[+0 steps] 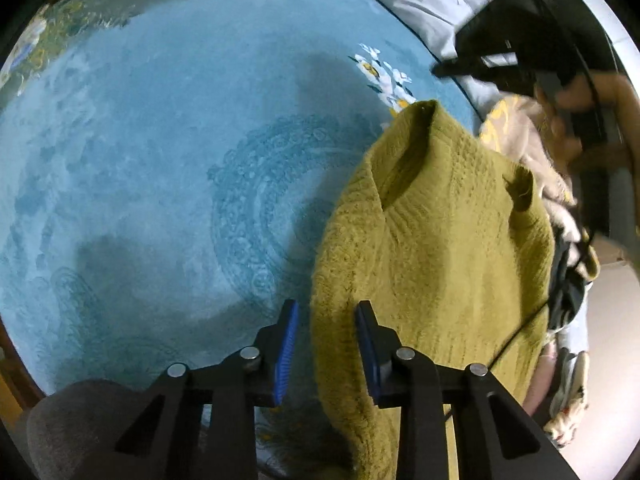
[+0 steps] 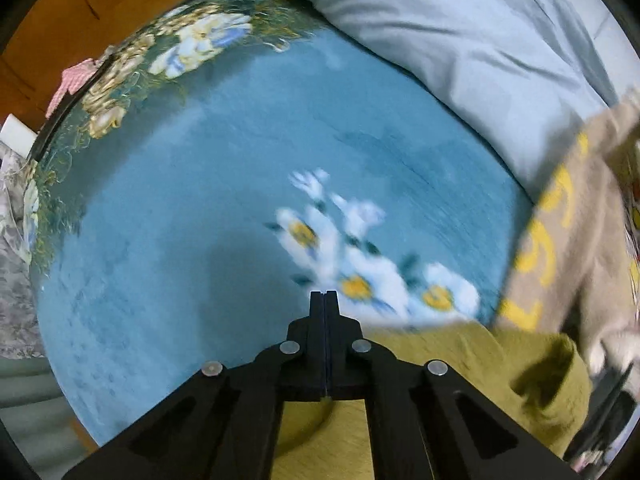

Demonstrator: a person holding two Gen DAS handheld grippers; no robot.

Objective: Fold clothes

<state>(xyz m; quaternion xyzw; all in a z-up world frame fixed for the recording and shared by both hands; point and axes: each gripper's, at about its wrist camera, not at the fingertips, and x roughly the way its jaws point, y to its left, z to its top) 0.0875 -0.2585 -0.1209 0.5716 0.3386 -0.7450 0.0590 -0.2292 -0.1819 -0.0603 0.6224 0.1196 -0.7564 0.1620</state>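
An olive-green knit sweater fills the right half of the left wrist view, its neck opening facing me over a round blue carpet. My left gripper is open, and the sweater's left edge runs between its blue pads. In the right wrist view my right gripper is shut above the carpet's white flowers, with nothing visible between its tips. The same sweater lies low behind and to the right of it. This view is motion-blurred.
Grey-blue bedding borders the carpet at the upper right. A beige garment with yellow marks and a heap of other clothes lie at the right. Wooden floor shows beyond the carpet. Grey cloth sits at the lower left.
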